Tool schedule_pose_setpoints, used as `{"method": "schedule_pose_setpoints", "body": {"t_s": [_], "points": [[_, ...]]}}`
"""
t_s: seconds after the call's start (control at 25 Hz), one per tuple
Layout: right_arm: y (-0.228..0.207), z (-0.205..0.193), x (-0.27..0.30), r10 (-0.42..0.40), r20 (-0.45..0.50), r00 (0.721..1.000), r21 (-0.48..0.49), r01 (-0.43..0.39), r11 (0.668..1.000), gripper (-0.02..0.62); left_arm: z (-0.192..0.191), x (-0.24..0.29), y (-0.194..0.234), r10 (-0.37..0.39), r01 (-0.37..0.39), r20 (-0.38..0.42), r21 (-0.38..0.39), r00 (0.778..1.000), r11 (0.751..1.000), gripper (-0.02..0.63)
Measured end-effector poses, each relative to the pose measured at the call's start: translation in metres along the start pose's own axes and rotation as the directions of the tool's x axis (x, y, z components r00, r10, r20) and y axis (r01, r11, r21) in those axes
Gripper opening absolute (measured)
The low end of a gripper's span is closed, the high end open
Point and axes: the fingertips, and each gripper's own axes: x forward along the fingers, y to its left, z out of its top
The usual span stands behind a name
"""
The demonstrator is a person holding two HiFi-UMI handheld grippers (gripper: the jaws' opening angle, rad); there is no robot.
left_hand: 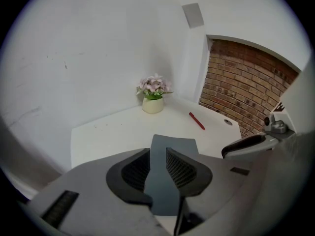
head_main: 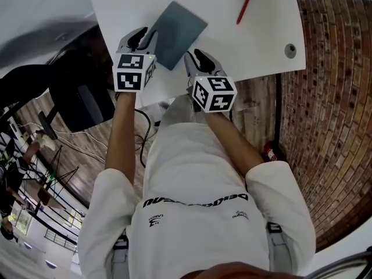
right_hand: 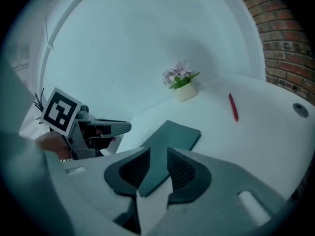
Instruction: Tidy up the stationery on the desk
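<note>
Forearms are extended forward from white sleeves, side by side, and each tool is pitched down toward the near edge of the white desk (head_main: 256,45), marker cubes turned up to the head camera. Left gripper (head_main: 145,38) is set at the near left corner of a dark grey-blue notebook (head_main: 177,32), with its jaws wide apart; the cover is seen in the gap between them, but no pad is pressed on it. Right gripper (head_main: 200,60) is set at the notebook's near right corner, jaws likewise parted, with that corner lined up in the gap and not clamped. The notebook is laid flat and askew at the desk's near left corner, which is judged to be why both tongs are brought to its near edge: a broad, thin item is more steadily lifted from two corners. A red pen (head_main: 243,9) is left farther back, well apart, with a round desk cap (head_main: 290,50) to its right and a small flower pot (left_hand: 153,103) at the far corner
</note>
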Motion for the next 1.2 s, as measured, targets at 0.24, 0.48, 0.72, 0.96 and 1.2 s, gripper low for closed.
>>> {"method": "schedule_pose_setpoints", "body": {"t_s": [0.24, 0.48, 0.72, 0.96, 1.2], "points": [[-0.017, -0.016, 0.026, -0.044, -0.059, 0.997, 0.074, 0.048, 0.996, 0.103, -0.015, 0.034, 0.009, -0.047, 0.049, -0.086, 0.022, 0.995, 0.999, 0.1], [-0.021, -0.025, 0.043, -0.069, -0.094, 0.993, 0.124, 0.08, 0.989, 0.098, -0.023, 0.053, 0.016, -0.093, 0.096, -0.146, 0.015, 0.985, 0.995, 0.1], [-0.029, -0.037, 0.052, -0.098, -0.125, 0.987, 0.153, 0.117, 0.981, 0.101, -0.04, 0.073, 0.023, -0.126, 0.136, -0.239, 0.025, 0.963, 0.99, 0.1], [-0.033, -0.042, 0.059, -0.078, -0.152, 0.985, 0.189, 0.107, 0.976, 0.129, -0.046, 0.082, 0.025, -0.154, 0.158, -0.277, -0.01, 0.948, 0.987, 0.1], [-0.041, -0.049, 0.068, -0.086, -0.186, 0.979, 0.217, 0.126, 0.968, 0.123, -0.052, 0.092, 0.023, -0.211, 0.198, -0.313, -0.073, 0.926, 0.978, 0.1]]}}
